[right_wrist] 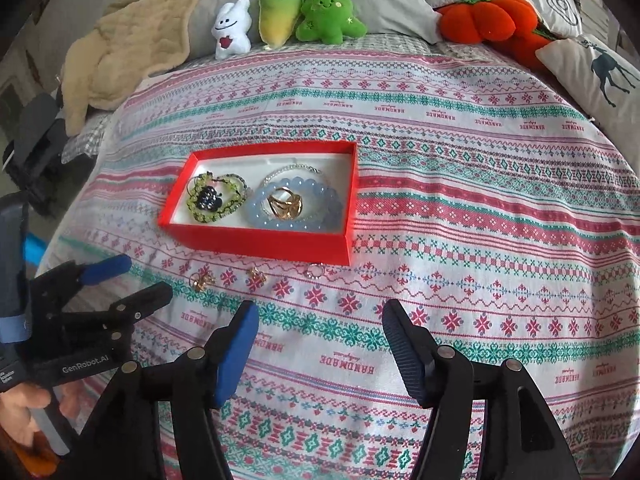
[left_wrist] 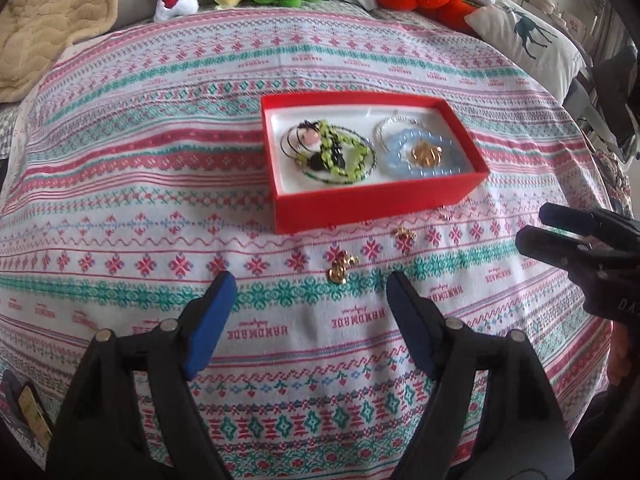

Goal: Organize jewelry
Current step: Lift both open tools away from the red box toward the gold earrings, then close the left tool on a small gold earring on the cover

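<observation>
A red box (left_wrist: 372,200) with a white lining sits open on the patterned bedspread (left_wrist: 120,200), and nearly all the jewelry is gathered inside it. In its left half lies a tangle of green beaded bracelets (left_wrist: 340,156) with thin wire hoops and a dark piece among them; in the right wrist view the dark piece shows as a black beaded cluster (right_wrist: 210,199) in the middle of the green loops. The right half holds a pale blue beaded bracelet (left_wrist: 400,156) with a gold ornament (left_wrist: 426,155) resting in its ring, and a thin silver chain (left_wrist: 394,123) lies behind it against the far wall. Three small pieces remain outside, on the cloth just in front of the box's near wall: a gold earring (left_wrist: 340,266), a second gold earring (left_wrist: 404,233) to its right, and a small silver ring (right_wrist: 314,271) near the box's right corner. The left gripper (left_wrist: 310,284) hangs above the cloth with its jaws spread wide and nothing between them, the nearer gold earring just ahead of its tips. The right gripper (right_wrist: 318,312) is likewise spread apart and empty, short of the loose pieces. Beyond the bedspread, a white plush rabbit (right_wrist: 232,30), a plush carrot (right_wrist: 278,16), a green plush tree (right_wrist: 328,12) and an orange plush pumpkin (right_wrist: 484,18) line the pillows.
</observation>
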A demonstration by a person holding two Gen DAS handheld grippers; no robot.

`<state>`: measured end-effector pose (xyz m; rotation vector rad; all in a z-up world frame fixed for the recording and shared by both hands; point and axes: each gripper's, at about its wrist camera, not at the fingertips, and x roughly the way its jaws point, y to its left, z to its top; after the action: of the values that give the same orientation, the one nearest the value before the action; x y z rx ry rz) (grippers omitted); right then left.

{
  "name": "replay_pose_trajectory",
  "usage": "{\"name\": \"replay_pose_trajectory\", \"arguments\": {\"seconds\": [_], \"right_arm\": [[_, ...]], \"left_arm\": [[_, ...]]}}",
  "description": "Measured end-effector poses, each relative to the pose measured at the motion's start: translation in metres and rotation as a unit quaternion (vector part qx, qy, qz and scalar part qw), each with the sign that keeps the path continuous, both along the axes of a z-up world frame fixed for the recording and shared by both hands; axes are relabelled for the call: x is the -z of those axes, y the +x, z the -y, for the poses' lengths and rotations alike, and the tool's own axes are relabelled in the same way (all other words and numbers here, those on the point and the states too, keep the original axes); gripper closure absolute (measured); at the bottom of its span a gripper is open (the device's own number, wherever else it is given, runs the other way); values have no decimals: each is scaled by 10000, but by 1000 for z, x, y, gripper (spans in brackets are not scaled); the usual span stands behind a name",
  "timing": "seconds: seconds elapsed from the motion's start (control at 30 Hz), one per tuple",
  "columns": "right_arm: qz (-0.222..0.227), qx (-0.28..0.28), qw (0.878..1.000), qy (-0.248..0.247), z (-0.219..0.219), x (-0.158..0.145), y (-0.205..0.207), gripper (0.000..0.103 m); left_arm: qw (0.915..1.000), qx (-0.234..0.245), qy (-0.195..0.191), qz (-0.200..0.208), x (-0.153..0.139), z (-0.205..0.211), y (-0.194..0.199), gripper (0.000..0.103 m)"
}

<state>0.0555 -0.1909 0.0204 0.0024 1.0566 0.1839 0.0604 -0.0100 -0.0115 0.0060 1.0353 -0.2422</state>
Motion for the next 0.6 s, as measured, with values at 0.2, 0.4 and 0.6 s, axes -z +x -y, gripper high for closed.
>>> {"name": "replay_pose_trajectory", "arguments": {"seconds": [0.2, 0.4, 0.6], "right_arm": [[-235, 103, 9997, -10, 8, 13, 1, 37], [-288, 138, 9995, 38, 7, 13, 6, 37], [-371, 151, 9992, 27, 5, 18, 7, 37]], "left_arm": [[9980, -89, -489, -381, 13, -12, 11, 53], [9947, -173, -836, -569, 15, -10, 19, 66], [9958, -177, -647, -624, 22, 4, 26, 78]]}}
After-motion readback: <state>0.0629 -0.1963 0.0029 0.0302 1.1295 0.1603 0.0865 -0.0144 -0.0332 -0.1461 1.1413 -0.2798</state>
